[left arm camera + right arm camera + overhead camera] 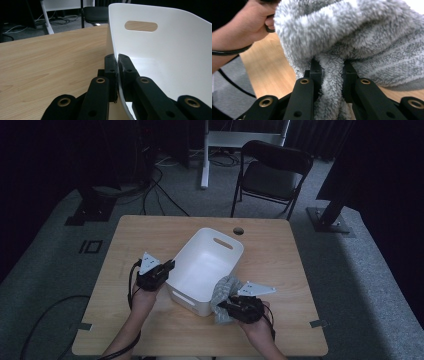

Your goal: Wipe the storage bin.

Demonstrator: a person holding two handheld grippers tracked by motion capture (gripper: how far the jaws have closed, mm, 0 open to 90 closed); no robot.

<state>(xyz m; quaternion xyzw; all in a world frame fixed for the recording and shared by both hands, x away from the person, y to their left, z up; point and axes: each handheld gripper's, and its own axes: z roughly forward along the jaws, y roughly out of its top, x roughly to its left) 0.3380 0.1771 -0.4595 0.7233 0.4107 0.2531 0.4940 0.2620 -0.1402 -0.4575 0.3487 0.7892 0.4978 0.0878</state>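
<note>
Two grippers are engaged. Left gripper [117,62] clamps the near side wall of the white bin [200,265] on the wooden table [280,255]. Right gripper [330,70] pinches a fold of grey fleece cloth [223,292], held against the bin's near right corner.

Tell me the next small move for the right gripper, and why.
Probably lift the grey fleece cloth over the white tub rim. The right gripper is shut on it just outside the near corner, and the left gripper clamps the tub wall steady.
</note>
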